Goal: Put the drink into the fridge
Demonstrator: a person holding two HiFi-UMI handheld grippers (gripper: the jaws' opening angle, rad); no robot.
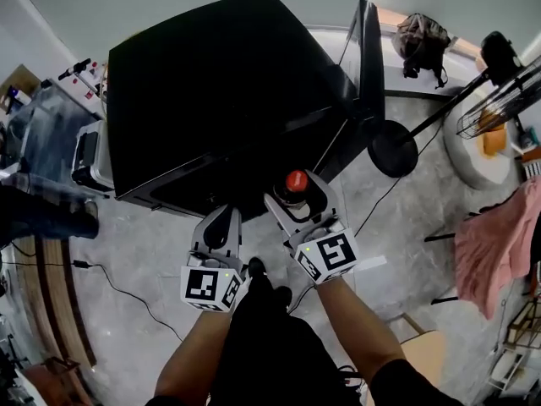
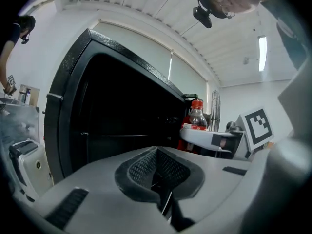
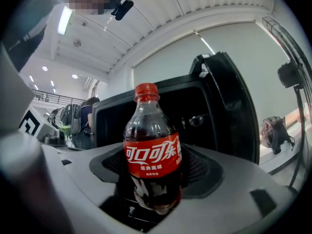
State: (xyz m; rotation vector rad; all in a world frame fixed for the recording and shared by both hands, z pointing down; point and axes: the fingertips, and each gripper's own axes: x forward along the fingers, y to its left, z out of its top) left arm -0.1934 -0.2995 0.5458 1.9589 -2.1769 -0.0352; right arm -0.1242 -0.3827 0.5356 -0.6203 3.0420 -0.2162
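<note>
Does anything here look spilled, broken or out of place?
Nothing stands out. The clear plastic cola bottle with red cap and label stands upright and capped in the right hand-held gripper, facing the black fridge, whose door is open. No spill shows.

A brown backpack point(image 1: 420, 36) lies at the top right. Near it, the round base point(image 1: 392, 148) of a black stand sits on the grey stone-patterned floor point(image 1: 127, 252). A pink cloth point(image 1: 494, 248) hangs at the right, below a wire basket point(image 1: 499, 108). A black cable point(image 1: 82, 264) trails across the floor at the left.
</note>
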